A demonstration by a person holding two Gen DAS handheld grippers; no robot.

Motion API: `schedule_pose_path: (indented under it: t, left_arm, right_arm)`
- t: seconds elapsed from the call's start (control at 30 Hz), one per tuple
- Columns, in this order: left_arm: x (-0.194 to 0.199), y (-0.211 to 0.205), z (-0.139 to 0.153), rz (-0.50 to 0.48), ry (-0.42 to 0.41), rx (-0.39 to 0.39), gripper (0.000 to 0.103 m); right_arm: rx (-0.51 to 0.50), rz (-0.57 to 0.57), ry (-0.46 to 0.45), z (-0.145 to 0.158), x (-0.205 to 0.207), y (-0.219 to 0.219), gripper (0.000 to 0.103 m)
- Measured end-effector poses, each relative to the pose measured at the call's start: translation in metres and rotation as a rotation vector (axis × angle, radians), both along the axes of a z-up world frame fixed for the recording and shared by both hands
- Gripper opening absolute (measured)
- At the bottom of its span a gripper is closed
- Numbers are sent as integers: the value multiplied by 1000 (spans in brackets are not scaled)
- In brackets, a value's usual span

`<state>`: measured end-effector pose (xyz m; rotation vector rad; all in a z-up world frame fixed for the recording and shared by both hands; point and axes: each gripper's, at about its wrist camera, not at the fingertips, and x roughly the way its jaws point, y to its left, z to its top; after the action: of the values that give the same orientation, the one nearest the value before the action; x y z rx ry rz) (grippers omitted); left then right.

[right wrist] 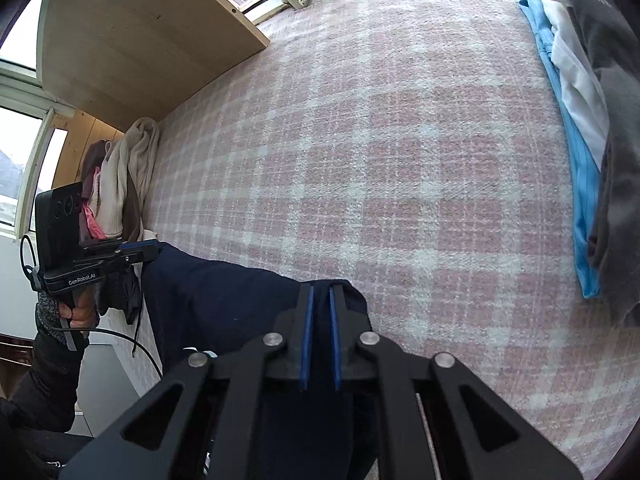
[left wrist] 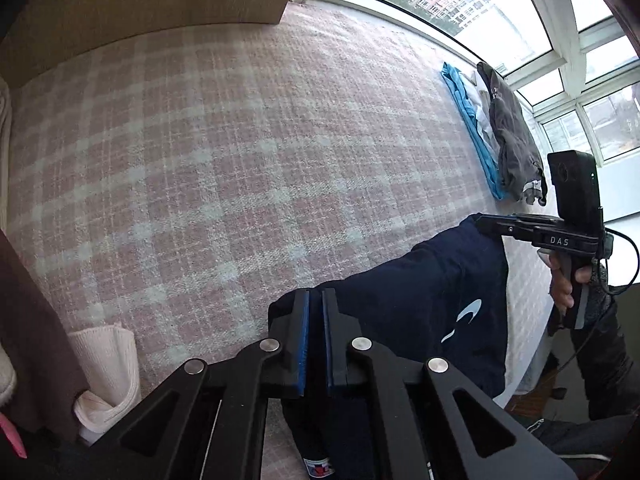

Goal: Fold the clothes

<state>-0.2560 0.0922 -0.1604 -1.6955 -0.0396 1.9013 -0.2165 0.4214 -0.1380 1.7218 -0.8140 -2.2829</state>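
Here the navy garment point(left wrist: 424, 304) is stretched between the two hand-held tools, raised above the near edge of the pink plaid bedcover point(left wrist: 224, 168). The left gripper point(left wrist: 315, 344) has its blue-padded jaws nearly together, pinching one upper corner of the dark cloth; the right gripper point(right wrist: 320, 340) nips the other corner the same way. The held top edge runs roughly side to side from tool to tool, and the rest of the fabric hangs down below it, a pale crescent print point(left wrist: 466, 312) showing on the face. Well apart, at the bed's right side, lies a pile with a blue garment point(right wrist: 576, 152) under a grey garment point(left wrist: 512, 136). Cream knitwear point(right wrist: 128, 176) sits at the left.
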Motion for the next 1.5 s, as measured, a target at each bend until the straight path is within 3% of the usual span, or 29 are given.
schedule_pose_path:
  t: [0.1,0.17,0.3,0.37,0.43,0.53,0.67,0.73,0.77,0.83,0.87,0.9,1.03,1.13,1.2,1.27,1.37,1.4,1.5]
  left_arm:
    - [4,-5,2,11,34,-4,5]
    - [7,-9,1,15,47,-3,5]
    - [0,-15,-18,43,-1,17,5]
    - [-3,-16,-15,47,11,17,9]
    - [-4,-23,-4,61,64,-30,6]
    - [-2,-38,17,75,122,-29,5]
    - [16,-23,38,1,199,27,6]
    - [21,-7,31,-40,177,79,6]
    - [22,-1,23,-54,153,92,12]
    - [23,4,4,-61,172,6,12]
    - [21,0,-3,-48,195,-68,10]
    - [19,-5,-9,-33,220,-146,9]
    - [20,-40,6,64,219,-87,6]
    - [43,-36,24,17,221,20,6]
    - [67,-18,25,-65,218,50,6]
    - [89,-4,16,-144,235,35,10]
    - [97,-5,-18,-163,228,-81,13]
    - [95,-12,-18,-130,230,-55,12]
    - [100,-29,-2,-58,221,-26,8]
  right_arm:
    - [4,-12,45,9,9,1,4]
    - [63,-33,63,10,14,5,2]
    - [32,-93,-3,-16,12,20,3]
    - [91,-77,42,0,14,15,3]
    - [213,-83,59,18,18,15,13]
    - [196,-115,106,36,30,19,15]
    - [230,3,165,37,27,-22,15]
    - [239,76,175,28,19,-47,15]
    - [247,107,169,19,18,-53,15]
    - [395,134,134,0,16,-58,14]
    - [406,116,126,-1,18,-52,13]
    - [405,97,120,-1,20,-45,12]
    - [393,55,162,27,38,-46,13]
    - [316,131,182,32,52,-74,15]
    - [338,187,185,28,63,-95,15]
    - [396,247,182,15,72,-108,15]
    - [444,279,181,0,81,-105,15]
    - [450,253,145,4,81,-100,15]
    - [391,229,188,32,104,-98,15]
